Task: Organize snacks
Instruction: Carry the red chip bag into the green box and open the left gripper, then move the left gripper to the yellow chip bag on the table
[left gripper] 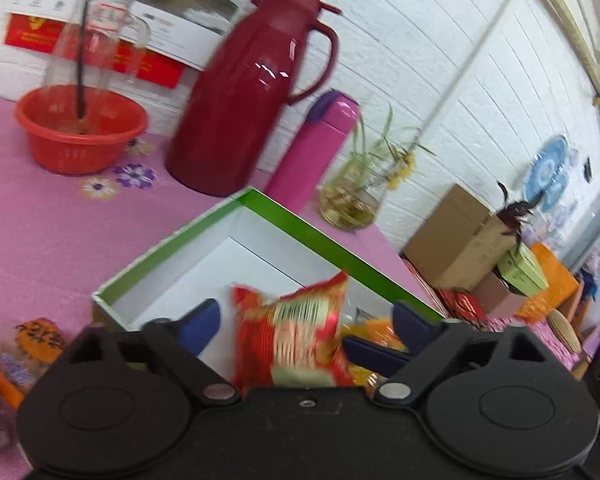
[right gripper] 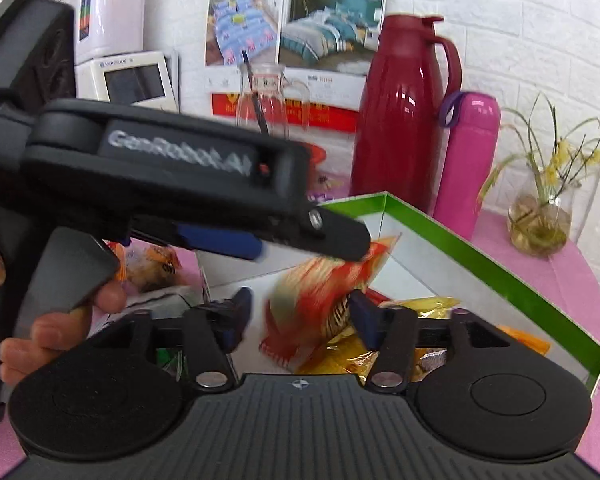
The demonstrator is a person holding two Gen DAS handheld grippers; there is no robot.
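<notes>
Pink cloth covers my desk (left gripper: 40,240), and at its left edge a few snacks (left gripper: 36,340) wait outside the green-rimmed box (left gripper: 300,220). My left gripper (left gripper: 304,320) gapes wide, the red packet (left gripper: 296,344) loose between its fingers above the box. Rightward, my right gripper (right gripper: 300,312) gapes too, empty, over yellow packets (right gripper: 432,308) already boxed; I judge the job partway.

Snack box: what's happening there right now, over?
Both grippers open. Red snack packet loose between jaws, over the green-rimmed box. Nothing blocking.
</notes>
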